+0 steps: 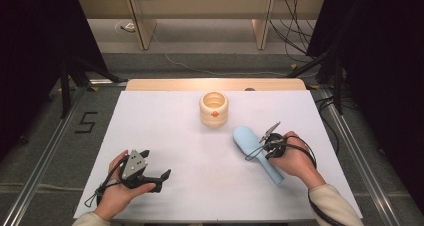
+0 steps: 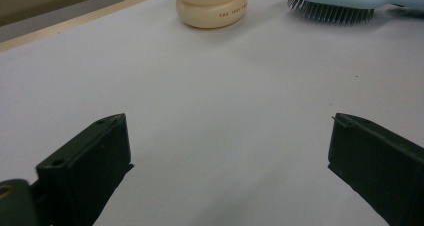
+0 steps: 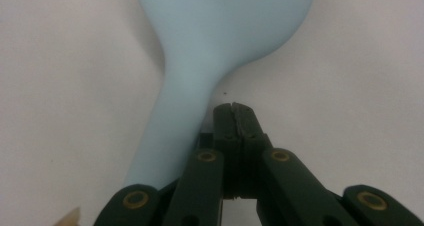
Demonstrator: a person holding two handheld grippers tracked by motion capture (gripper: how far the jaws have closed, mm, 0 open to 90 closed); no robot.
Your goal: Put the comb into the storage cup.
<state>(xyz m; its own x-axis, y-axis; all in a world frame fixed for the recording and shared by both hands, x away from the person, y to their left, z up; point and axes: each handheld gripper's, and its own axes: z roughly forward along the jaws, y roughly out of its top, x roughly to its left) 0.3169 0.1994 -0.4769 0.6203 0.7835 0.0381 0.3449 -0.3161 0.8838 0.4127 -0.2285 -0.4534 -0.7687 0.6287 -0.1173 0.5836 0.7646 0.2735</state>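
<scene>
The right gripper [image 3: 234,108] has its jaws pressed together on nothing, tips just right of the pale blue hairbrush [image 1: 252,150] handle, which lies bristles-down at the table's near right. The left gripper [image 2: 227,151] rests wide apart, near left. Sliding in while closed would likely shove the brush toward the cream jar [image 1: 214,108] rather than catch it.

Bench [image 1: 165,136]: white top, pale wooden strip along the far edge. Directly on it: one cream double-bulged pot [image 1: 214,108], upright, open-mouthed, near the far middle; one light-blue hairbrush [image 1: 252,148], bristles down, right of centre, handle toward the near edge, apart from the pot.
</scene>
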